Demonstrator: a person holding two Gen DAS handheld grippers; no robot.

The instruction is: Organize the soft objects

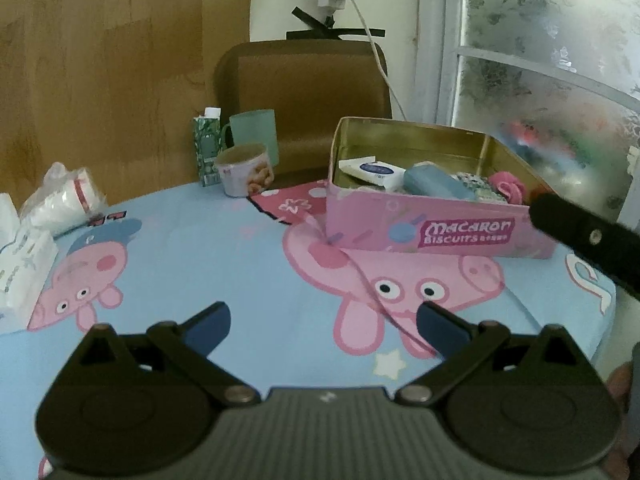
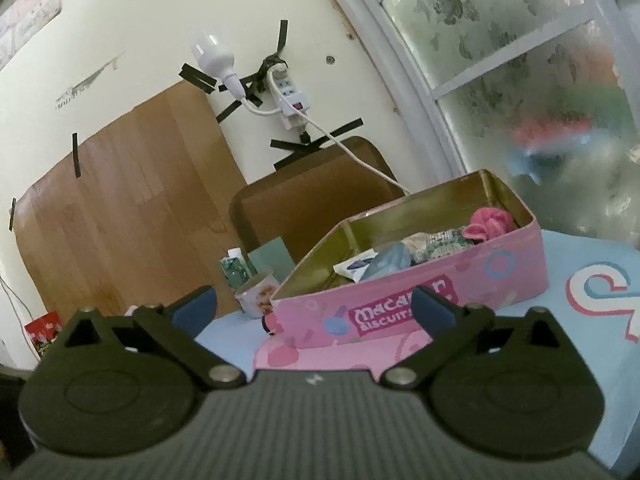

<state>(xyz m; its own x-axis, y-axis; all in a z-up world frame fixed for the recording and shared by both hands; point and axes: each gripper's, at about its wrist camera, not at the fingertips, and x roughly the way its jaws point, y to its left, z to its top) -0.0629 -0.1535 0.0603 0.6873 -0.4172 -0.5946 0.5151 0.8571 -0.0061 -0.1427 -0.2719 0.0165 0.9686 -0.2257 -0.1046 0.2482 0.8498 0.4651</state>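
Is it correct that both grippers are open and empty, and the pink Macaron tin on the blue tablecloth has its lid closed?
Not quite: the Macaron tin is open, with soft items visible inside in the right wrist view. The rest holds: the left gripper and right gripper are open and empty, on the blue tablecloth.

Pink biscuit tin with gold inside, on a blue, pink-pig-printed tablecloth; possibly teal mug.

Hovering with fingers spread wide and empty: right tool, just before the pink biscuit tin. Lying inside the tin: pink cloth, patterned bundle, blue pouch. Standing left of the tin: small cup.
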